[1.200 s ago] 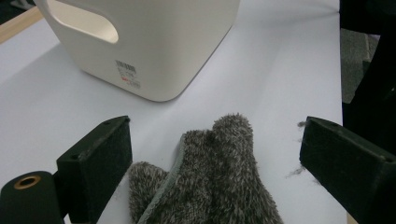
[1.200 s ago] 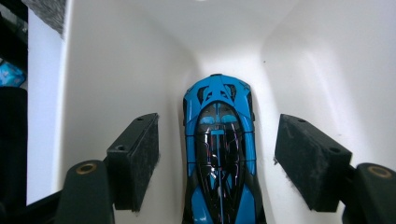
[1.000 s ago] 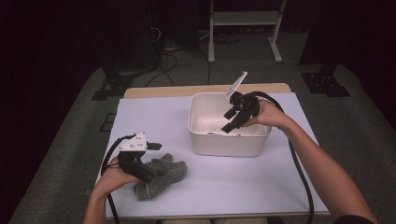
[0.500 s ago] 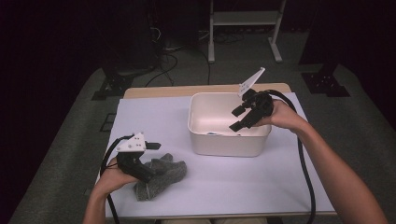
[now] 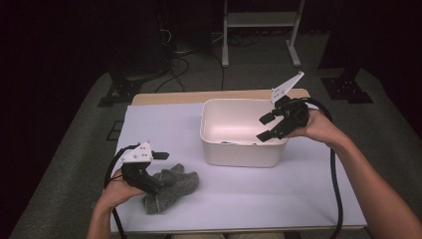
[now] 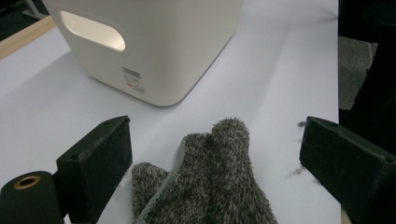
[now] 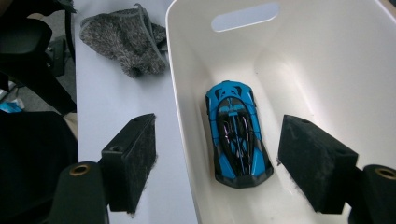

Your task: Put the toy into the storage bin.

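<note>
Left gripper [image 5: 160,172]: we found it agape at grey sock [image 5: 169,188], 7 o'clock
Right gripper [image 5: 266,127]: we found it agape, empty, above bin [image 5: 239,154] holding blue car [image 7: 237,135]

Blue toy car [image 7: 238,133] on floor of white bin [image 7: 187,121]; grey sock [image 7: 125,37] on table [image 7: 112,107] beside bin.

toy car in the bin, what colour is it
The toy car is bright blue with black top panels, seen best in the right gripper view, lying in the white bin.

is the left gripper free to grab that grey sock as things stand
Probably yes: the left gripper is open, its jaws either side of the grey sock on the white table, with nothing between them.
</note>
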`<act>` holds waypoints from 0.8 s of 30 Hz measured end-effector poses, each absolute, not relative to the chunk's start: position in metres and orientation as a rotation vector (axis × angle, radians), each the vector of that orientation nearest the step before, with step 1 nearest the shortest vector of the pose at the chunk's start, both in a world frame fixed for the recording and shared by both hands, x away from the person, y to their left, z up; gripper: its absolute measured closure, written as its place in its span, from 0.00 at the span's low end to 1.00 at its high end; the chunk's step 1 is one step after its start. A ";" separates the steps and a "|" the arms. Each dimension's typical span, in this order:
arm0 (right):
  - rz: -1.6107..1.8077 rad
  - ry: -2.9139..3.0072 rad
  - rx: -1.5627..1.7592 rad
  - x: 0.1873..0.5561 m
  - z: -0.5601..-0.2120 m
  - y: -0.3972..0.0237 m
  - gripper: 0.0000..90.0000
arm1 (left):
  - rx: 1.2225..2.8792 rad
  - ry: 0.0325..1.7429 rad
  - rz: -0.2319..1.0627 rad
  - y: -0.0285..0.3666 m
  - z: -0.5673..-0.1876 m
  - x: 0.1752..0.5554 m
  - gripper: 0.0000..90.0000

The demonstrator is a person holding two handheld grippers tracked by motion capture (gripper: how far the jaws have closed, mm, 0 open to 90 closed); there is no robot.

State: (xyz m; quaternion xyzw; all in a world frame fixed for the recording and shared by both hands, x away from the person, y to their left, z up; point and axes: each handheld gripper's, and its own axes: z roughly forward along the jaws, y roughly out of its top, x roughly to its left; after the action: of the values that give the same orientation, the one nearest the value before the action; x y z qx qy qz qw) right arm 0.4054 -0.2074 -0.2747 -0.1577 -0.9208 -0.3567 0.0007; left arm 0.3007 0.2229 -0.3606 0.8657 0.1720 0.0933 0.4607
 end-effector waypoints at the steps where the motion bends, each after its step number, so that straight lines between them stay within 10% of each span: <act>1: -1.129 -2.886 -0.502 0.404 -0.274 -0.210 0.30 | 2.132 0.424 0.230 0.223 -0.361 0.301 0.10; 24: -1.222 -2.863 -0.617 0.376 -0.280 -0.262 0.29 | 2.138 0.439 0.226 0.224 -0.364 0.300 0.10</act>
State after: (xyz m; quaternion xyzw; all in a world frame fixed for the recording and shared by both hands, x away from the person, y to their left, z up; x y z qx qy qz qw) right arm 0.3760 -0.2619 -0.2796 -0.1945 -0.9020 -0.3851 -0.0159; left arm 0.3004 0.2237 -0.3636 0.8670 0.1782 0.0917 0.4562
